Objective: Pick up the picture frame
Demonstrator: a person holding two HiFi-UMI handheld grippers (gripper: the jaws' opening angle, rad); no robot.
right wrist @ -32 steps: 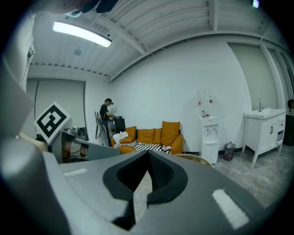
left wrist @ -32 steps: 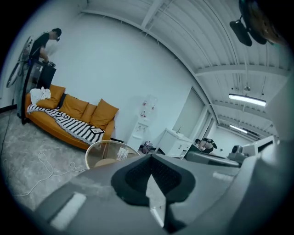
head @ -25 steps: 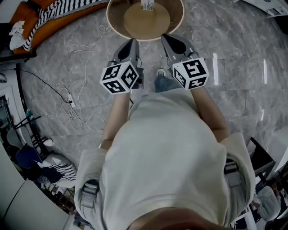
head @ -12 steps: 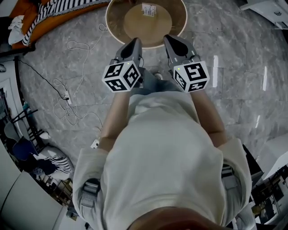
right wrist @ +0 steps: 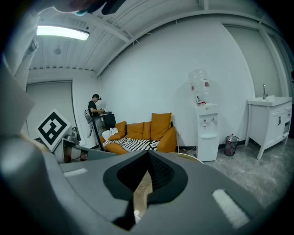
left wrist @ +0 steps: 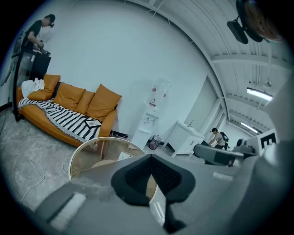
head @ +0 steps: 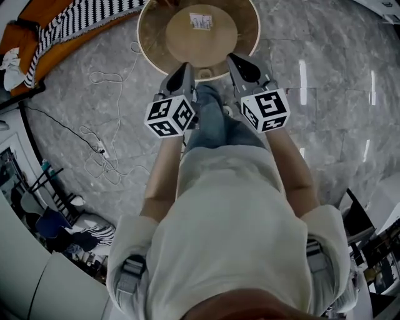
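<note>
The picture frame (head: 201, 21) shows as a small pale rectangle at the middle of a round table (head: 148, 41) with a glass top and a wooden base. Both grippers hover side by side at the table's near rim, apart from the frame. My left gripper (head: 185, 67) is shut with nothing in it. My right gripper (head: 234, 59) is shut and empty too. In the left gripper view the shut jaws (left wrist: 150, 158) point over the table's rim (left wrist: 79, 150), where the frame (left wrist: 124, 156) peeks out. In the right gripper view my right gripper (right wrist: 148, 156) hides most of the table.
An orange sofa (head: 28, 28) with a striped blanket (head: 81, 17) stands beyond the table's left. Loose cables (head: 103, 147) lie on the marble floor at the left. A water dispenser (left wrist: 155, 108) and a white sink cabinet (left wrist: 185, 137) line the far wall. People stand far off.
Both grippers have moved forward and down towards the round table, which now shows more fully in the head view. The person's leg has stepped forward beneath them. The jaws stay shut.
</note>
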